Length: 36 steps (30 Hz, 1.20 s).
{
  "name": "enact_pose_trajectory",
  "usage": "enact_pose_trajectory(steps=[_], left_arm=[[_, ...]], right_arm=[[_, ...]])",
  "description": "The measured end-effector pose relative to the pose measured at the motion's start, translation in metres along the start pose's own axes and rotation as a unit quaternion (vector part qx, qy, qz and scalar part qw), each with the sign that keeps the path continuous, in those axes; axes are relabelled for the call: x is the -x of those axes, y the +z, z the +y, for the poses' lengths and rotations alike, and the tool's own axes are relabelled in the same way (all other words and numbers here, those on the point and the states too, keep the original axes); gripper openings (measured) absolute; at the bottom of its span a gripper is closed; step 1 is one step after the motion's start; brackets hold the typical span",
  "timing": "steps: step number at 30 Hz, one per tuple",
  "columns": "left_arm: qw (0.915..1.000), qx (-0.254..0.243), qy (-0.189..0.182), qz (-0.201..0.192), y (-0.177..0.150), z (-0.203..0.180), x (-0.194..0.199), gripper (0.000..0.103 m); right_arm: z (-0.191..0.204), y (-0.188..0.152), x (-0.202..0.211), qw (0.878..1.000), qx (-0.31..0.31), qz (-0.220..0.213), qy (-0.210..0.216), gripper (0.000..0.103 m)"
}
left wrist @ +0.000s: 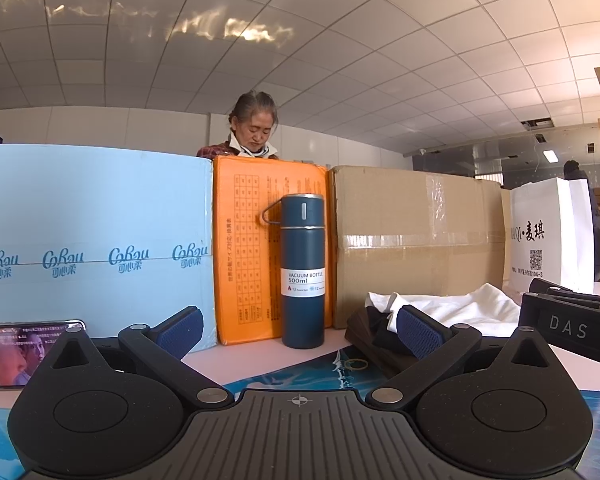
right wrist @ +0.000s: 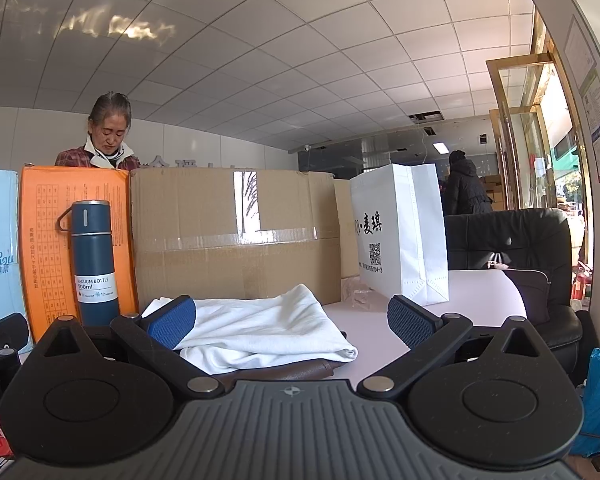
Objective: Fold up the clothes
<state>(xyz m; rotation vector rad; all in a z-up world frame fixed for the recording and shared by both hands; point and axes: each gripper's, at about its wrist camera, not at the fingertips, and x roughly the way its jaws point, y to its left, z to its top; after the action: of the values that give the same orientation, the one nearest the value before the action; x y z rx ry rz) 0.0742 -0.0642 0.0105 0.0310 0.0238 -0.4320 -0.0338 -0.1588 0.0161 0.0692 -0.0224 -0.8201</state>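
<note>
A crumpled white garment (right wrist: 260,328) lies on a dark brown garment (right wrist: 300,370) on the white table, just ahead of my right gripper (right wrist: 292,320). That gripper is open, its blue pads wide apart, with the left pad (right wrist: 172,320) against the white cloth's left edge. In the left wrist view the same white garment (left wrist: 460,308) and the dark clothes (left wrist: 368,332) lie to the right, behind the right pad (left wrist: 418,336). My left gripper (left wrist: 300,332) is open with nothing between its fingers. The right gripper's black body (left wrist: 572,324) shows at the right edge.
A blue vacuum bottle (left wrist: 303,272) stands ahead against an orange box (left wrist: 252,248). A light blue box (left wrist: 92,240), a cardboard box (right wrist: 236,236) and a white paper bag (right wrist: 404,236) line the table's back. A phone (left wrist: 16,352) lies left. A person (left wrist: 254,128) stands behind the boxes. A black chair (right wrist: 512,248) is right.
</note>
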Motion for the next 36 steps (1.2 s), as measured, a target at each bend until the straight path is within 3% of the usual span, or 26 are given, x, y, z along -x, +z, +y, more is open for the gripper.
enact_pose_trajectory(steps=[36], left_arm=[[0.9999,0.003,-0.011,-0.001,0.0004,0.0011,0.0017,0.103]], right_arm=[[0.0016,0.0,-0.0022,1.0,0.001,0.0,0.001,0.103]])
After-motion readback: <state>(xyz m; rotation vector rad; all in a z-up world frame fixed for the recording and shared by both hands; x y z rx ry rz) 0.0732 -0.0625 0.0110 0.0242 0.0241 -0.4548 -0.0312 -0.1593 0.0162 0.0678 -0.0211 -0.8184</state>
